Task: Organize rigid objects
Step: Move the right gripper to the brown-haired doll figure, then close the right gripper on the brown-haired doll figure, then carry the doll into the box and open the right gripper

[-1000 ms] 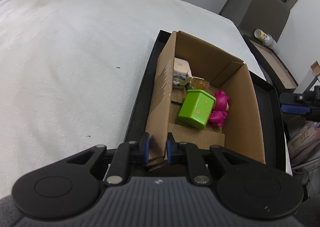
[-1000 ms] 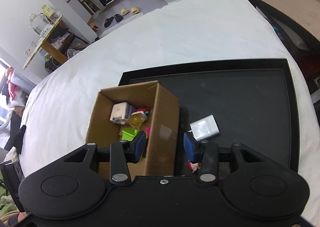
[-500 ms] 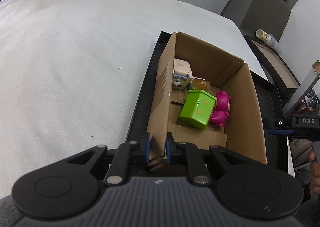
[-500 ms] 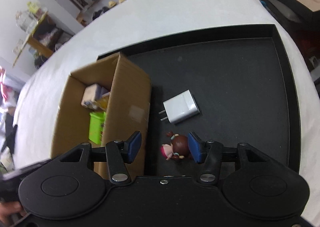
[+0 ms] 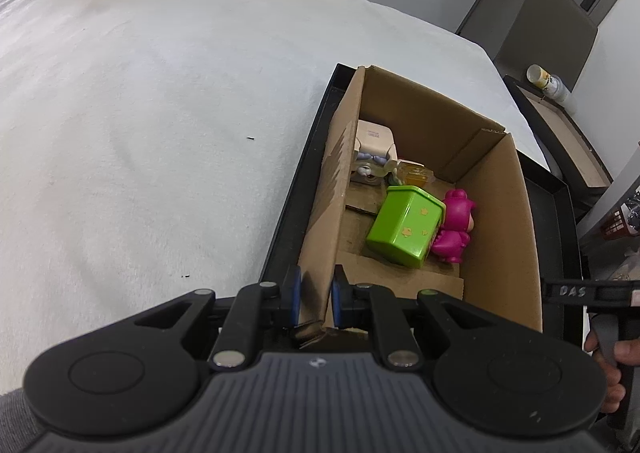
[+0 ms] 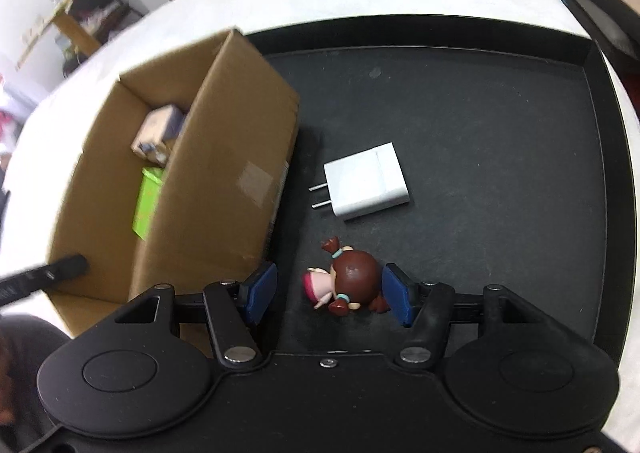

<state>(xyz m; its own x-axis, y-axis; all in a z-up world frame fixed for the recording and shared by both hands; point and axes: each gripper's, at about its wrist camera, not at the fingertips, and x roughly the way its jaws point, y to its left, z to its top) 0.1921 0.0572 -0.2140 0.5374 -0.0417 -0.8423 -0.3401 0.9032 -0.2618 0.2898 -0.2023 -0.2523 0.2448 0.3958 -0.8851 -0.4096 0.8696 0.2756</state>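
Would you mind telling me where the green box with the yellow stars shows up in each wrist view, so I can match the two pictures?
Left wrist view: the green box lies right of centre, tipped on the floor of the cardboard box, against a pink figure.
Right wrist view: only a green sliver shows at left, behind the carton's near wall.
Shared landmark: the cardboard box standing in the black tray.

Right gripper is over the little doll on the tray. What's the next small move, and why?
Probably lower the right gripper a touch more, then close. Its jaws are opening and the doll lies between the fingers, not yet pressed. The left gripper already pinches the cardboard box wall, steadying it.
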